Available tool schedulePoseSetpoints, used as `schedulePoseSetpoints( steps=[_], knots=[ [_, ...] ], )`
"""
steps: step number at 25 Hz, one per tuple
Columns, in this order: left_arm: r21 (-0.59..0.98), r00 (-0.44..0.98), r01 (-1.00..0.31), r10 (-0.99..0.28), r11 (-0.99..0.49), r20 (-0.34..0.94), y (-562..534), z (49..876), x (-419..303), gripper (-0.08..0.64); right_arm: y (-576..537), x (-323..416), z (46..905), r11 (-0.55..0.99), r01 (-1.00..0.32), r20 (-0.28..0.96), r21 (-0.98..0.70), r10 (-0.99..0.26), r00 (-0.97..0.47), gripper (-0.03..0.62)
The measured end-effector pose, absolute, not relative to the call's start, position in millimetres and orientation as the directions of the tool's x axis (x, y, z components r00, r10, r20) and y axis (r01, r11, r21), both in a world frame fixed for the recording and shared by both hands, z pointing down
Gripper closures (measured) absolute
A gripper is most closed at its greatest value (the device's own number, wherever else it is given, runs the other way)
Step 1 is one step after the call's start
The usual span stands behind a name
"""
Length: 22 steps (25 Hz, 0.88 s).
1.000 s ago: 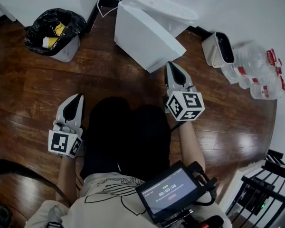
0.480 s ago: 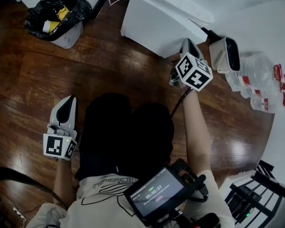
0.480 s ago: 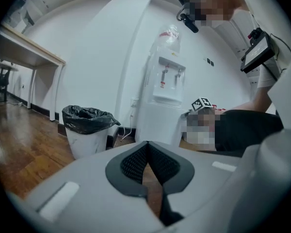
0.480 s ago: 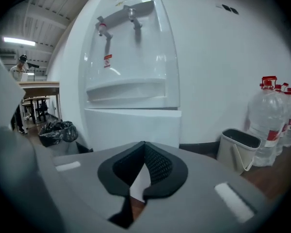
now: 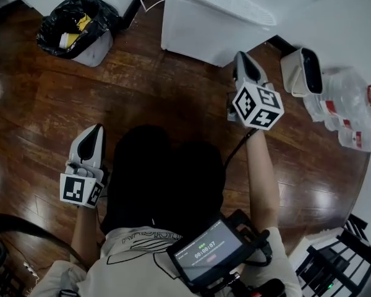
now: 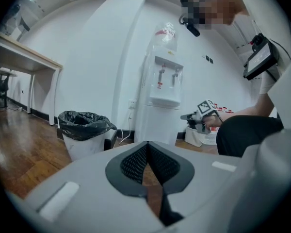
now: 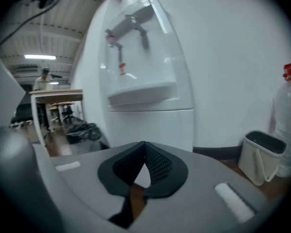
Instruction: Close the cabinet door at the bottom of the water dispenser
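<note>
The white water dispenser (image 5: 216,17) stands at the top of the head view, and its bottom cabinet door (image 7: 150,127) lies flush with the front. My right gripper (image 5: 242,55) points at the door's lower right part, close in front of it; contact cannot be told. Its jaws are shut on nothing, with the pads (image 7: 155,163) pressed together. My left gripper (image 5: 98,129) hangs low at the left beside the person's knee, well away from the dispenser (image 6: 160,101). It is also shut and holds nothing.
A bin with a black bag (image 5: 77,30) stands left of the dispenser. A small white bin (image 5: 303,72) and several water bottles (image 5: 352,110) sit to its right. A black rack (image 5: 340,265) is at the bottom right. The floor is dark wood.
The cabinet door, swung out a second ago, has gone back flush with the dispenser. My right gripper travelled up and forward with it. The left gripper barely moved.
</note>
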State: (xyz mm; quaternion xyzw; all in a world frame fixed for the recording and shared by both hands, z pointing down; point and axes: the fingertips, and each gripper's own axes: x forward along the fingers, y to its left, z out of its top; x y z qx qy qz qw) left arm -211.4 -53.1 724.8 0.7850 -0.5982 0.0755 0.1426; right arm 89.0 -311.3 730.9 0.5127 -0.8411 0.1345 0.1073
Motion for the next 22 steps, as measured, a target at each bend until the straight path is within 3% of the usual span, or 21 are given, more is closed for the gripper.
schedulePoseSetpoints(
  steps=[3, 5, 10, 15, 22],
  knots=[
    [0.232, 0.334, -0.934, -0.894, -0.271, 0.299, -58.9, 696.4, -181.5, 0.541, -216.7, 69.3, 710.2, 0.607, -0.789, 0.363, -0.097, -0.716, -0.596, 0.589],
    [0.279, 0.394, -0.908, -0.862, -0.312, 0.319, -60.0, 668.9, -151.0, 0.540, -171.2, 73.2, 677.8, 0.639, -0.753, 0.385, -0.160, -0.661, -0.643, 0.589],
    [0.341, 0.506, -0.855, -0.768, -0.390, 0.392, -37.1, 574.4, -96.5, 0.540, -89.6, 100.2, 588.0, 0.524, -0.795, 0.472, -0.305, -0.643, -0.604, 0.589],
    [0.356, 0.610, -0.787, -0.723, -0.504, 0.325, -16.8, 423.5, -59.6, 0.541, -26.9, 82.6, 452.4, 0.421, -0.787, 0.454, -0.451, -0.651, -0.608, 0.589],
    [0.324, 0.647, -0.759, -0.712, -0.565, 0.274, 27.0, 223.4, -68.5, 0.543, 60.7, 21.9, 252.6, 0.436, -0.813, 0.449, -0.385, -0.681, -0.578, 0.589]
  ],
)
